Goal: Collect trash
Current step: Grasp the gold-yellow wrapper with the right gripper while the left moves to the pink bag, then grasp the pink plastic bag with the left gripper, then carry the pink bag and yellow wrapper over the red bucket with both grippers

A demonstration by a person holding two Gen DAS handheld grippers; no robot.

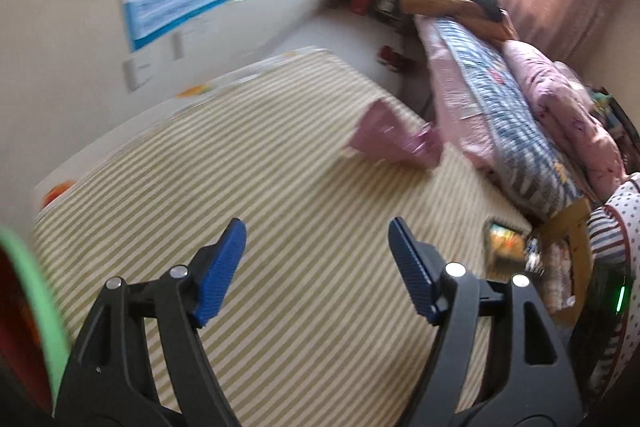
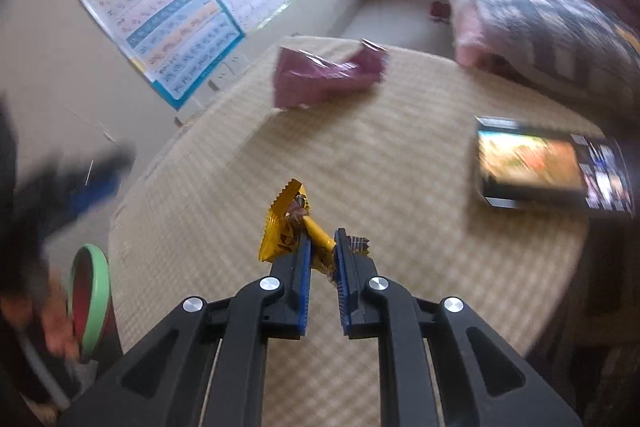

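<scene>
Right gripper (image 2: 322, 247): we see its blue pads pressed together on a crumpled yellow wrapper (image 2: 286, 227), which sticks up and to the left from between the fingertips, above the striped tablecloth (image 2: 400, 187).
Left gripper (image 1: 318, 239): we find its jaws standing wide apart over the cloth with nothing between them.
Purple wrapper (image 2: 324, 75): we see it lying on the far side of the table, well ahead of both grippers, apart from each.
Dark box (image 2: 536, 167): it lies on the cloth to the right of the right gripper.
Green-rimmed bin (image 2: 90, 299): low at the left, beside the table's edge.
</scene>
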